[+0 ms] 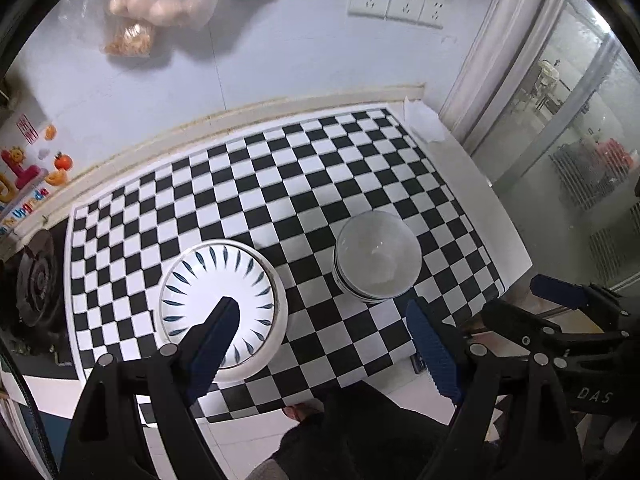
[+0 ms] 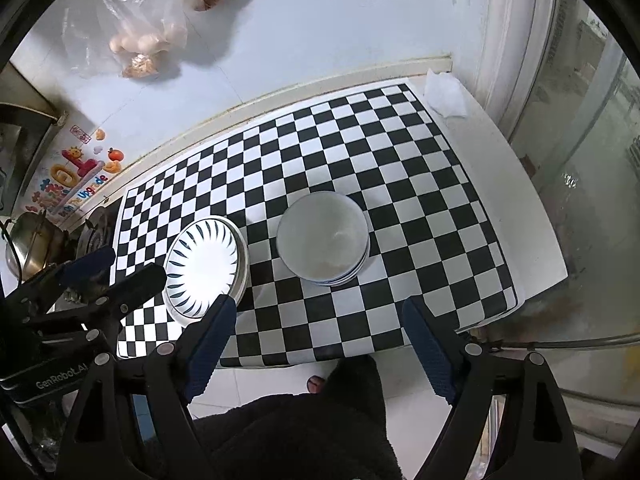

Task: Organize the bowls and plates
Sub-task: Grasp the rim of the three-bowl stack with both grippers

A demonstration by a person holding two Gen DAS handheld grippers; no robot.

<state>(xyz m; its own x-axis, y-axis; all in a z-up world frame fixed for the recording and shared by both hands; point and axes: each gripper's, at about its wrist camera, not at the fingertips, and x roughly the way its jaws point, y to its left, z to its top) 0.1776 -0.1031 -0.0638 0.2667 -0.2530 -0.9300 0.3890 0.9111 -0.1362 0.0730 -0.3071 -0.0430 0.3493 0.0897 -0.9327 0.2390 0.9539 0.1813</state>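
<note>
A stack of white plates with a blue leaf pattern (image 1: 218,298) sits on the checkered mat (image 1: 280,184), left of a stack of plain white bowls (image 1: 376,258). My left gripper (image 1: 324,312) is open and empty, held above the mat's front edge between the two stacks. In the right wrist view the plates (image 2: 204,264) are at the left and the bowls (image 2: 322,238) in the middle. My right gripper (image 2: 320,312) is open and empty, in front of the bowls. Each gripper shows in the other's view, the right (image 1: 568,304) and the left (image 2: 96,276).
A gas stove (image 1: 36,280) and a metal pot (image 2: 28,244) stand left of the mat. Bags of eggs (image 1: 160,4) hang on the tiled wall with sockets (image 1: 396,2). A glass door (image 1: 568,128) is at the right. Crumpled paper (image 2: 444,94) lies at the counter's far right corner.
</note>
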